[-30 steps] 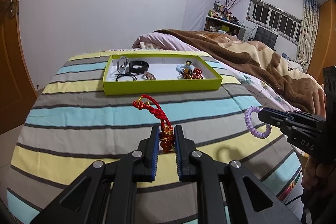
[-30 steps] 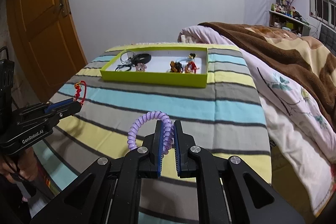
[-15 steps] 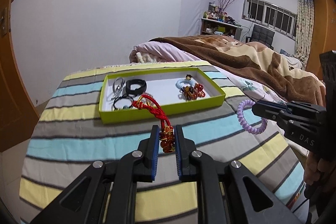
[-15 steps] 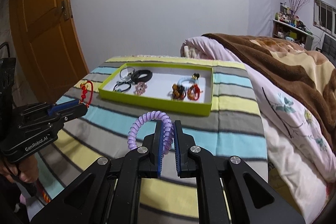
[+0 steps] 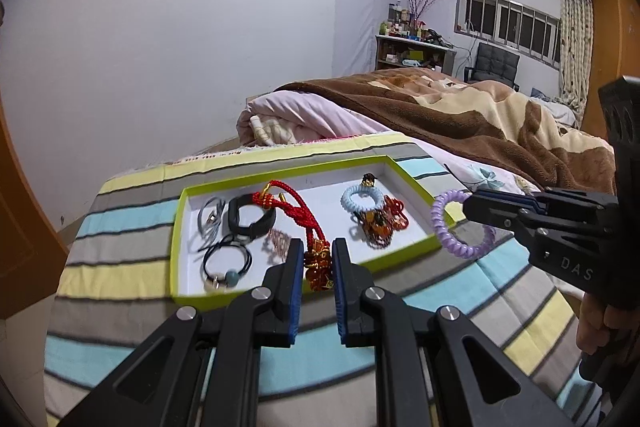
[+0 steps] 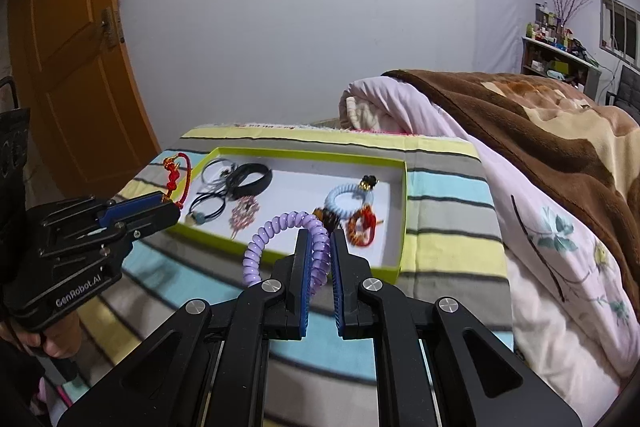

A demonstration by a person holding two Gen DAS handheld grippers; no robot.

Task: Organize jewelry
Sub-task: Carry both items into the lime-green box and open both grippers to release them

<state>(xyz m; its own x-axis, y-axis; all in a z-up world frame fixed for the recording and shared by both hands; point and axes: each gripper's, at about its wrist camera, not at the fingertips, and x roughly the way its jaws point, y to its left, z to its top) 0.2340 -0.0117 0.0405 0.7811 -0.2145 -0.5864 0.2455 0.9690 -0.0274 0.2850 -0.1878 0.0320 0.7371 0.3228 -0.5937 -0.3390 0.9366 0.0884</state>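
My left gripper (image 5: pixel 317 247) is shut on a red cord bracelet with amber beads (image 5: pixel 318 261), held above the near edge of the lime-green tray (image 5: pixel 178 227). Its red loop (image 5: pixel 288 205) hangs over the tray's middle. My right gripper (image 6: pixel 319 239) is shut on a purple spiral hair tie (image 6: pixel 276 231), just in front of the tray's near wall (image 6: pixel 384 269). In the left wrist view, the right gripper (image 5: pixel 476 207) carries the purple tie (image 5: pixel 456 227) over the tray's right corner. In the right wrist view, the left gripper (image 6: pixel 166 205) holds the red bracelet (image 6: pixel 176 173) at the tray's left end.
The tray holds black hair ties (image 5: pixel 226 261), a black band (image 5: pixel 250 219), a pink beaded piece (image 5: pixel 278 241), a pale blue spiral tie (image 5: pixel 362 199) and a red-amber bracelet (image 5: pixel 380 223). It lies on a striped cloth (image 5: pixel 120 267). A brown blanket (image 5: pixel 460 115) is at right, a wooden door (image 6: pixel 68 67) at left.
Both grippers have moved forward toward the tray, carrying their pieces. The red bracelet now hangs over the tray, and the purple tie has reached its right corner.
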